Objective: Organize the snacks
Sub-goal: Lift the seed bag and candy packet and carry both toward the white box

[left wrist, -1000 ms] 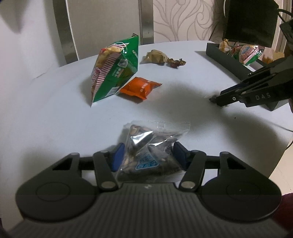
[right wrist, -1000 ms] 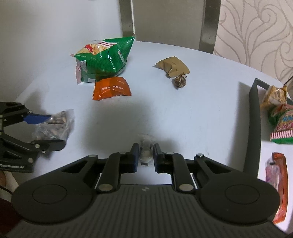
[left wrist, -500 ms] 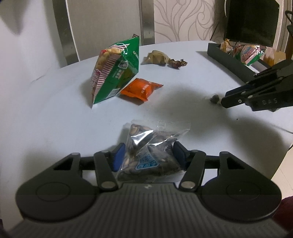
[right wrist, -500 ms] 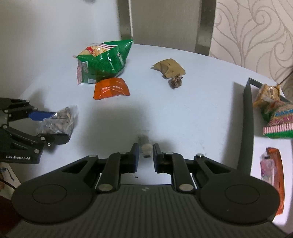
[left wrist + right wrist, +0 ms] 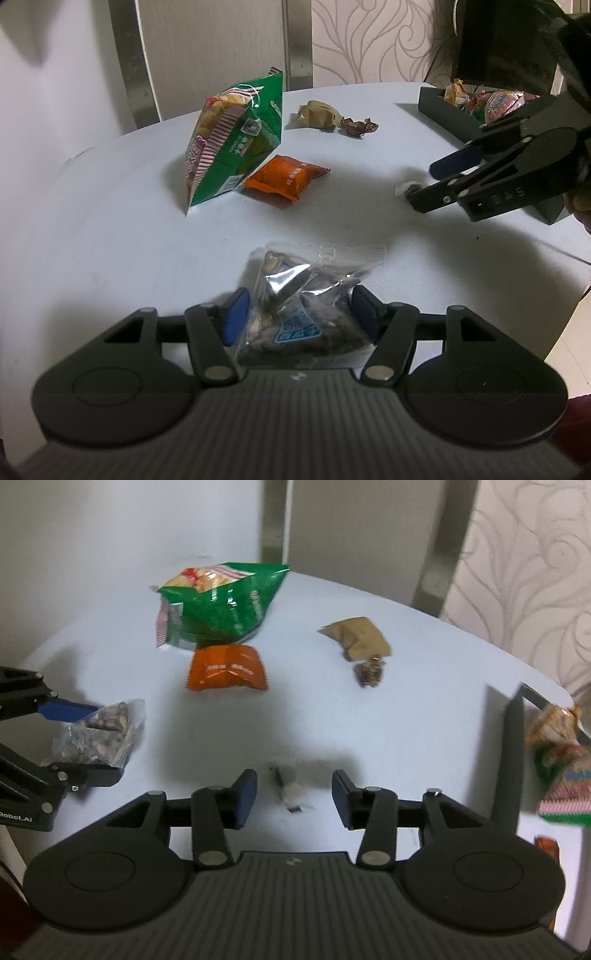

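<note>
A clear bag of dark seeds (image 5: 295, 317) sits between the blue pads of my left gripper (image 5: 298, 306), low over the white round table (image 5: 110, 229). Its jaws are opening, but both pads still touch the bag. The right wrist view shows that left gripper (image 5: 103, 742) and its seed bag (image 5: 99, 734) at the left edge. My right gripper (image 5: 293, 779) is opening, with a small pale wrapped candy (image 5: 291, 795) lying loose on the table between its fingers, touching neither. In the left wrist view the right gripper (image 5: 421, 182) hovers beside that candy (image 5: 404, 188).
A green chip bag (image 5: 218, 605), an orange packet (image 5: 227, 666), a brown wrapper (image 5: 360, 638) and a dark twisted candy (image 5: 369, 672) lie at the table's far side. A black tray (image 5: 511, 746) at the right holds several snack packs. Wall and chair back stand behind.
My right gripper has opened and let go of the small candy, which now lies on the table. The left gripper with the seed bag has stayed in place.
</note>
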Motion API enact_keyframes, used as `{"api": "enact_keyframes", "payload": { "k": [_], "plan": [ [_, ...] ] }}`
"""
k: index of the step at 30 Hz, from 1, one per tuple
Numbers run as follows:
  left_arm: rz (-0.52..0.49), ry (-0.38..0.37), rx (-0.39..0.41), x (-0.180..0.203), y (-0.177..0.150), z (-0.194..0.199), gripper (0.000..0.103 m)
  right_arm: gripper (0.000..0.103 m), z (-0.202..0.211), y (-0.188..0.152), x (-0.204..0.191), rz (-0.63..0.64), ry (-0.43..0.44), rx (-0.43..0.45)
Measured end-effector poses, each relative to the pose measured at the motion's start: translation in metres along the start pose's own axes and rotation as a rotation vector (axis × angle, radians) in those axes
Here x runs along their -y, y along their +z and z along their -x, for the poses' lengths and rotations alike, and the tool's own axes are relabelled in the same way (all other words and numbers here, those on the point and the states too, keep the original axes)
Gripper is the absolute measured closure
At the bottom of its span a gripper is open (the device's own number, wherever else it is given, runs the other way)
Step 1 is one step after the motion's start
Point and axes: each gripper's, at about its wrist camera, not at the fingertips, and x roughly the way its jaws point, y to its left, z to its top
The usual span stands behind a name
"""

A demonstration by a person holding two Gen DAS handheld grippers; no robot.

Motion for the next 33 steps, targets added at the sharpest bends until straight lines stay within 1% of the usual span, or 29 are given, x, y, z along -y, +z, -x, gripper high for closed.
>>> {"api": "enact_keyframes", "payload": {
  "k": [1,3,5,7,14,17,21,27,33],
  "plan": [
    [0.002,0.001,-0.001,0.000,0.000,0.000,0.036,0.054,-0.004,0.002,-0.001,0.014,0.009,-0.014],
    [0.006,0.000,0.000,-0.001,0.000,0.000,0.036,0.076,-0.011,0.005,0.000,0.016,0.028,-0.038],
    [0.007,0.000,0.002,-0.001,-0.001,0.000,0.036,0.084,-0.011,0.006,0.001,-0.013,0.039,-0.047],
    [0.008,0.001,0.007,-0.001,-0.002,0.001,0.036,0.084,-0.009,0.004,-0.001,-0.008,0.037,-0.048],
    [0.000,-0.010,0.010,-0.001,0.000,-0.001,0.037,0.084,0.011,-0.003,0.001,-0.094,0.071,-0.020],
    [-0.015,-0.024,0.012,0.001,0.003,-0.002,0.042,0.084,0.019,-0.008,0.000,-0.108,0.071,-0.012],
    [-0.024,-0.037,0.012,0.004,0.007,-0.005,0.043,0.084,0.031,-0.015,0.001,-0.146,0.072,0.000],
    [-0.048,-0.040,0.014,0.008,0.021,-0.010,0.044,0.084,0.049,-0.023,0.002,-0.169,0.060,0.021],
    [-0.074,-0.049,0.040,0.016,0.038,-0.011,0.044,0.084,0.063,-0.029,0.002,-0.187,0.056,0.043]
  ]
}}
